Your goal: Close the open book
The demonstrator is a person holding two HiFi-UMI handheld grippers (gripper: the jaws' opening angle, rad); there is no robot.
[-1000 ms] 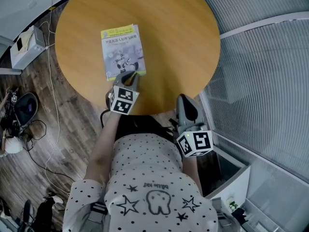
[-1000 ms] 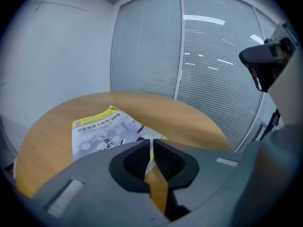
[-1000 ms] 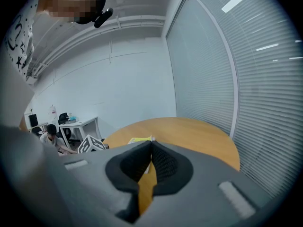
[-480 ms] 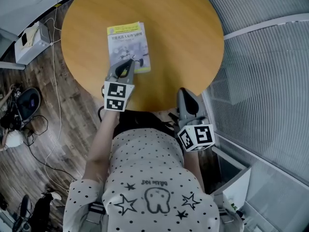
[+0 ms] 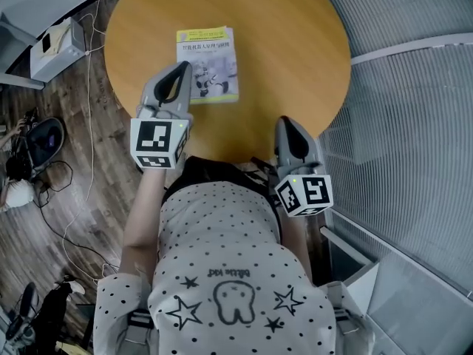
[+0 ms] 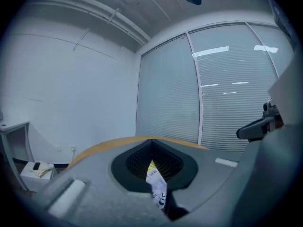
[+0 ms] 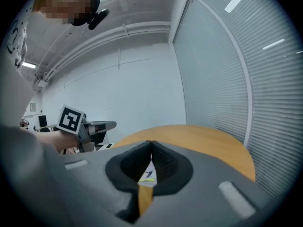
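Observation:
The book (image 5: 208,63) lies closed on the round wooden table (image 5: 288,35), its white and yellow cover facing up. My left gripper (image 5: 183,66) hangs above the book's near left corner, shut with nothing in it, clear of the cover. In the left gripper view the tips (image 6: 151,141) meet, and a strip of the book (image 6: 156,187) shows through the gap below them. My right gripper (image 5: 287,121) sits at the table's near edge, right of the book, shut and empty. Its tips (image 7: 151,143) also meet, with the left gripper (image 7: 110,125) off to its left.
A white box (image 5: 59,46) stands on the wood floor left of the table, with cables and a dark round object (image 5: 38,143) near it. Slatted window blinds (image 5: 414,109) curve round the right side. The person's spotted shirt (image 5: 222,257) fills the near foreground.
My left gripper has lifted off the book's near edge and come up toward the camera. The book stays closed and flat. The right gripper has hardly shifted.

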